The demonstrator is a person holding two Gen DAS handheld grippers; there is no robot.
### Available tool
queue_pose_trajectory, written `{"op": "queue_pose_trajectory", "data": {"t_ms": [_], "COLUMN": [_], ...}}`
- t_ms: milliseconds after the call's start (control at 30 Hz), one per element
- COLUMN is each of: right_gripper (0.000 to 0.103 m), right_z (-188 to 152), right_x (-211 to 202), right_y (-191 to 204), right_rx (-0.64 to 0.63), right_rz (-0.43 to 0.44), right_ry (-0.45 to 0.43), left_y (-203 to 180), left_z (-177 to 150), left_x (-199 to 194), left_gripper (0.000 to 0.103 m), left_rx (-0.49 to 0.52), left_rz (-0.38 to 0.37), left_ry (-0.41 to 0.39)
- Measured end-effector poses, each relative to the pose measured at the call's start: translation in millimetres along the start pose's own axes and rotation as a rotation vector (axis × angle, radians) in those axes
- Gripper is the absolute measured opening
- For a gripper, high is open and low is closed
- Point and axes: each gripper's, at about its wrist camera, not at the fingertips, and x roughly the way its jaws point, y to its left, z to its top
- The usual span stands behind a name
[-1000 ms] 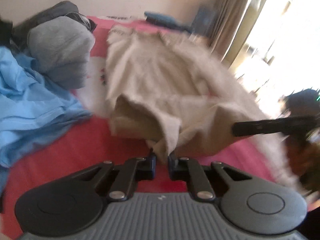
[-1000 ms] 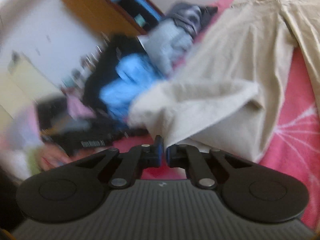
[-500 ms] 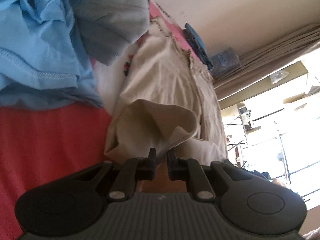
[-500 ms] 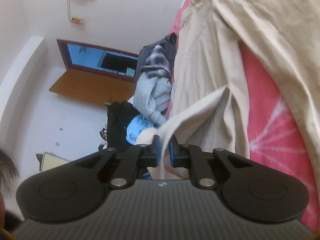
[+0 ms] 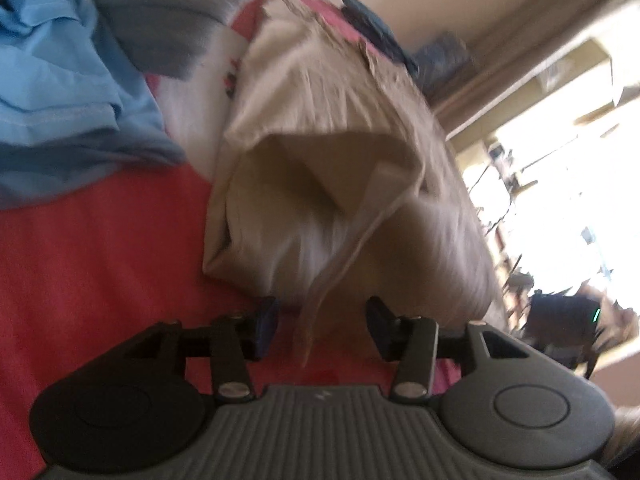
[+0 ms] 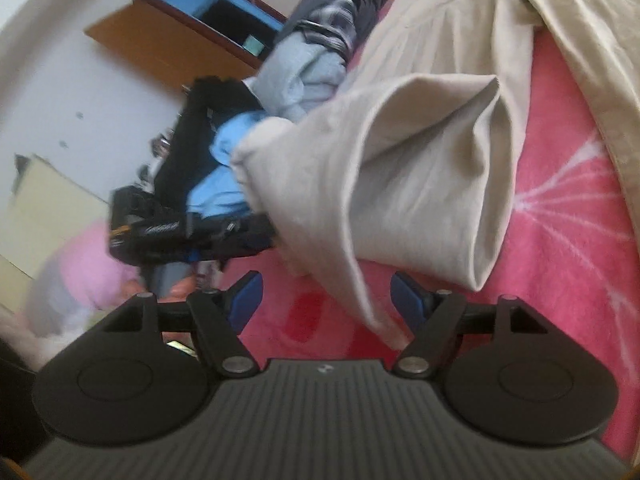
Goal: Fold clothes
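Pink bed [image 6: 560, 208]: both grippers, left [image 5: 322, 326] and right [image 6: 326, 300], opening, just released beige trousers [image 5: 320, 140] hem; fold laid, regrasp next.

The trousers [image 5: 344, 128] lie spread across the bed [image 5: 100, 264], one leg end doubled back on itself just ahead of the left gripper [image 5: 322, 322], a hem trailing down between its opening jaws. Left of the trousers sits a heap of clothes [image 5: 80, 60]. The other leg end [image 6: 420, 184] hangs between the right gripper's [image 6: 326, 300] opening jaws, the heap behind it.
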Motion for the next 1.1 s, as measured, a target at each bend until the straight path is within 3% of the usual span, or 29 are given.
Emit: {"op": "queue_pose_trajectory", "data": {"t_ms": [100, 133, 167, 200, 233, 333, 467, 667, 767, 933, 1100], "right_gripper": [0.063, 0.055, 0.042, 0.033, 0.016, 0.006, 0.005, 0.004, 0.004, 0.004, 0.003], "right_z": [4.2, 4.9, 5.5, 5.9, 6.5, 8.1, 1.7, -28.4, -50.6, -94.7, -126.4], "right_x": [9.8, 12.2, 14.6, 16.8, 18.2, 13.4, 5.2, 0.8, 4.5, 21.9, 38.8], "right_y": [-2.4, -1.9, -1.6, -1.4, -1.1, 5.7, 30.0, 71.3, 87.2, 101.8, 111.8], "right_rx": [0.003, -0.002, -0.008, -0.015, -0.022, -0.039, -0.112, -0.185, -0.179, -0.128, -0.086], "right_rz": [-0.010, -0.017, -0.026, -0.039, -0.050, -0.038, 0.024, 0.130, 0.186, 0.230, 0.266], "right_ry": [-0.001, 0.001, 0.004, 0.010, 0.014, 0.007, 0.061, 0.300, 0.440, 0.651, 0.798], "left_y": [-8.2, -9.5, -10.8, -11.1, -12.9, -22.3, -32.2, -32.6, -29.7, -41.4, -45.6], "left_z": [-8.3, -8.6, -8.9, -8.6, -9.2, -13.9, -32.0, -73.6, -98.0, -138.8, -179.9], "left_x": [4.8, 4.5, 4.1, 2.9, -0.9, -17.0, -46.8, -88.9, -96.5, -96.4, -100.4], "left_gripper": [0.037, 0.033, 0.016, 0.008, 0.007, 0.007, 0.007, 0.007, 0.007, 0.007, 0.006], "left_rx": [0.058, 0.061, 0.062, 0.057, 0.061, 0.096, 0.130, 0.084, 0.014, 0.031, 0.054], "left_rz": [0.066, 0.077, 0.087, 0.073, 0.067, 0.040, -0.020, -0.070, -0.094, -0.096, -0.087], "left_ry": [0.001, 0.000, -0.001, 0.005, 0.001, 0.001, 0.067, 0.270, 0.377, 0.518, 0.669]}}
